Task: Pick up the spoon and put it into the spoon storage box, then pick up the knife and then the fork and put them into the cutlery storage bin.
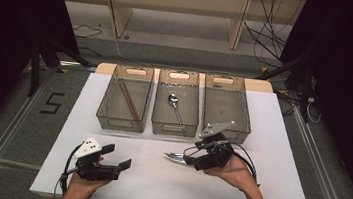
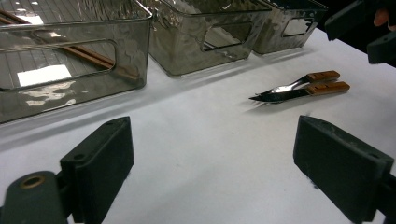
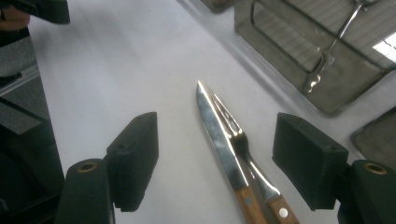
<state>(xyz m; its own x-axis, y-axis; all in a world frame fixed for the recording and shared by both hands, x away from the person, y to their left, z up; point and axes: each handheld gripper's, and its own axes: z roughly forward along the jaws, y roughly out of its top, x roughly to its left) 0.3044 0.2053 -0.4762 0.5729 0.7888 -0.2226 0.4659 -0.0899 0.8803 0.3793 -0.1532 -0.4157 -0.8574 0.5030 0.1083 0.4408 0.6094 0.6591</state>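
1. Presently, left tongs (image 1: pixel 116 157): held low over the bare white desk (image 1: pixel 268 155), jaws standing wide apart, nothing between them and nothing touched; well apart from the cutlery.
2. Left bin (image 1: pixel 125 98): holds a pair of chopsticks (image 1: pixel 128 99). Middle bin (image 1: pixel 177 103): holds a spoon (image 1: pixel 174 102). Right bin (image 1: pixel 226 107): nothing made out in it.
3. Knife (image 3: pixel 220 140) and fork (image 3: pixel 239 140): lying flat on the desk in front of the middle bin, wooden handles side by side and apparently touching, tips pointing away from the right hand.
4. Right tongs (image 3: pixel 215 161): jaws spread wide, straddling both handles from above, pads not yet pressing on either piece.
5. Risk, double pick-up: because the handles lie together, closing here would likely catch knife and fork at once, so one may slip out during the lift or land in the wrong bin.
6. Risk, skid: a pad meeting one handle first could push the pair across the smooth desk, spoiling alignment.
7. Risk, low descent: jaw tips may strike the desk before closing.
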